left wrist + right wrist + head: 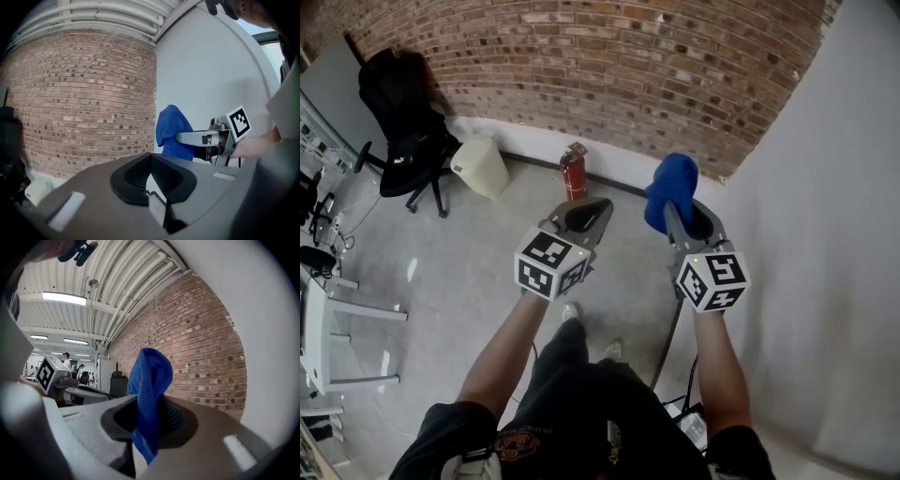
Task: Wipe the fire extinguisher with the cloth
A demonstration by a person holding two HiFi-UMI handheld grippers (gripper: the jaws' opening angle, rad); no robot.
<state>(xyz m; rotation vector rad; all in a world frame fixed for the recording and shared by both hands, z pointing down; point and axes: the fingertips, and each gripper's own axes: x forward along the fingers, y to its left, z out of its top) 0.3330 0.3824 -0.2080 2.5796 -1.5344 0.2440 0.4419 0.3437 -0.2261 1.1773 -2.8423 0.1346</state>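
Brick wall (609, 66), grey floor (487, 262). Red fire extinguisher (573, 175) upright at wall base, ahead, nearer left gripper (598, 208), jaws together, empty. Right gripper (686, 217), pinching blue cloth (668, 192), farther to its right.

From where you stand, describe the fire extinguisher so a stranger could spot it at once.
Look along the foot of the brick wall. Right of the black office chair and the cream bin stands the fire extinguisher: a small upright cylinder, the only bright red thing there.
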